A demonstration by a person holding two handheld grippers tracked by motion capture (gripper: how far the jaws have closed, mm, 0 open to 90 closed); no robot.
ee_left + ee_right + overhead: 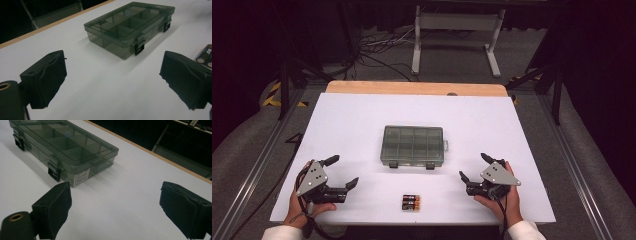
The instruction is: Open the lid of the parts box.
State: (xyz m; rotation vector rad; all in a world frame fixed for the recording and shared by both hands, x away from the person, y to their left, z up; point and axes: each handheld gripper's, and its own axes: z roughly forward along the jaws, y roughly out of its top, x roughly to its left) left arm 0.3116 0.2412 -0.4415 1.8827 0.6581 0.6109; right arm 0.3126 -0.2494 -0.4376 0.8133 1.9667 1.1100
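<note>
A smoky clear compartment box [413, 145] with its lid shut and two black latches facing me lies mid-table; it also appears ahead in the left gripper view [130, 25] and the right gripper view [62, 147]. Three batteries [410, 202] lie side by side near the front edge, and their ends peek in at the right of the left gripper view [206, 56]. My left gripper [343, 171] rests at the front left, open and empty. My right gripper [473, 167] sits at the front right, open and empty too. Both stand apart from the box.
The white table top [352, 120] has a wooden strip [412, 88] along its far edge. Beyond it stand a white metal frame [457, 35] and cables on the floor. Metal rails run along both sides of the table.
</note>
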